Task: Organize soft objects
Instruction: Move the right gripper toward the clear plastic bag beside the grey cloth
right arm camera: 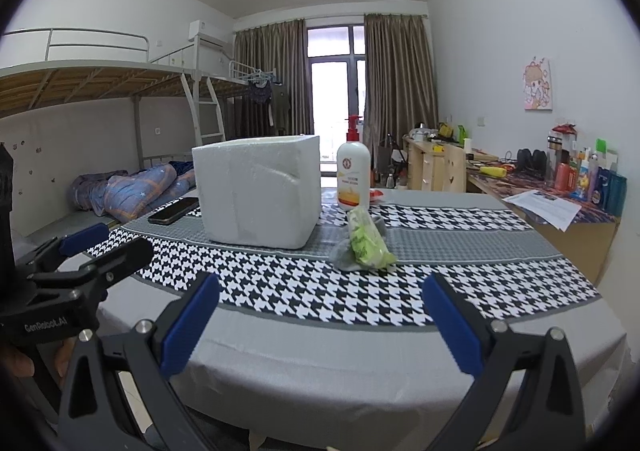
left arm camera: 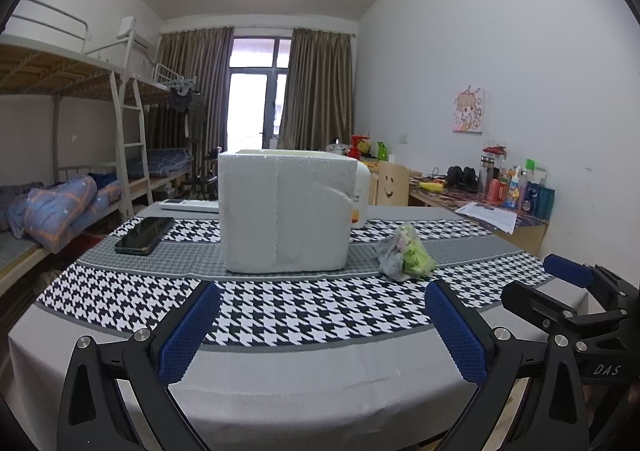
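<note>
- Hovering over the near edge of the table [left arm camera: 304, 383], the left tongs [left arm camera: 322, 325] are spread wide with nothing between the blue pads [left arm camera: 188, 335].
- Beside them the right tongs [right arm camera: 320, 321] hang likewise over the near edge, released, their blue pads [right arm camera: 188, 325] well apart and holding nothing.
- Each wrist view catches the other tool at its side: the right tongs show at the right edge of the left view, the left tongs at the left edge of the right view.
- A soft bundle [right arm camera: 362, 245], grey cloth with a green-and-white piece on top, lies on the grey band of the houndstooth tablecloth [right arm camera: 360, 291], well ahead of both tongs and touched by neither.
- A white foam box [left arm camera: 286, 211] stands upright just left of the bundle, near it but apart.
- Behind the box and bundle stands a white pump bottle [right arm camera: 353, 171] with a red top.
- A dark phone [left arm camera: 144, 235] lies flat on the cloth to the left of the box.
- Past the table on the left is a bunk bed [left arm camera: 60, 207] with a blue quilt; a cluttered desk [right arm camera: 560, 187] runs along the right wall.
</note>
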Demonstrator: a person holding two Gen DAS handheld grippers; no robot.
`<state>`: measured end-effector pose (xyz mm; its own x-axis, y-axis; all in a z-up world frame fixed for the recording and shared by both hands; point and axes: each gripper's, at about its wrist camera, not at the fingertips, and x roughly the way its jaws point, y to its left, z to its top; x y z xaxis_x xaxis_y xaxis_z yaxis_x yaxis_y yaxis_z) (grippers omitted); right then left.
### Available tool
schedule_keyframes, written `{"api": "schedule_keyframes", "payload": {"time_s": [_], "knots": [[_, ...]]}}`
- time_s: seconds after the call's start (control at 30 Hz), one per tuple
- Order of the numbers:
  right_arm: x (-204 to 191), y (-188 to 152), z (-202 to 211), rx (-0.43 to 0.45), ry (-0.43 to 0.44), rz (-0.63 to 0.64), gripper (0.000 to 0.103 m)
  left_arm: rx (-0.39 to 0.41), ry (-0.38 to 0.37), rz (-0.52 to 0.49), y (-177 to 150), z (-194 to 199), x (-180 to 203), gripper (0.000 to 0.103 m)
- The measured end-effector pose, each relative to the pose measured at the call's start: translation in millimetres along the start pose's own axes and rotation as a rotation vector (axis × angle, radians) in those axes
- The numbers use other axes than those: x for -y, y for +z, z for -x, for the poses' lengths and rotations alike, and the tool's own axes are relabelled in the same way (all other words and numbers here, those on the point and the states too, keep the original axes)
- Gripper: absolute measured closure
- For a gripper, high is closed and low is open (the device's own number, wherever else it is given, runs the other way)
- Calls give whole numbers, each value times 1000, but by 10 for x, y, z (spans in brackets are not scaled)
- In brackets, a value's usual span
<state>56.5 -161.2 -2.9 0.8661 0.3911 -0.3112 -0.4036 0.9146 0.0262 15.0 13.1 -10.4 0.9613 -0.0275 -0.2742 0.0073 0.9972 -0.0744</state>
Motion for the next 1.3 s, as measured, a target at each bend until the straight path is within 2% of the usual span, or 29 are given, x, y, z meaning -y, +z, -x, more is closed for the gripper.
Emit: {"api": "schedule_keyframes", "payload": {"time_s": [0.4,0.7,0.83,1.3], "knots": [[41,27,133,14,-20,-11,1,-12,-2,-3,-21,114,38,1],[111,-20,26,-12,-2,-39,1,-48,-12,1,-66,-52,33,1],[152,-54,-1,-14,-39,-31,1,-62,-18,-3,-88,-117,43,1],[287,-65,-161,-50,-57,-56,1,-136,-24,-13,-94,-447,73,1]]}}
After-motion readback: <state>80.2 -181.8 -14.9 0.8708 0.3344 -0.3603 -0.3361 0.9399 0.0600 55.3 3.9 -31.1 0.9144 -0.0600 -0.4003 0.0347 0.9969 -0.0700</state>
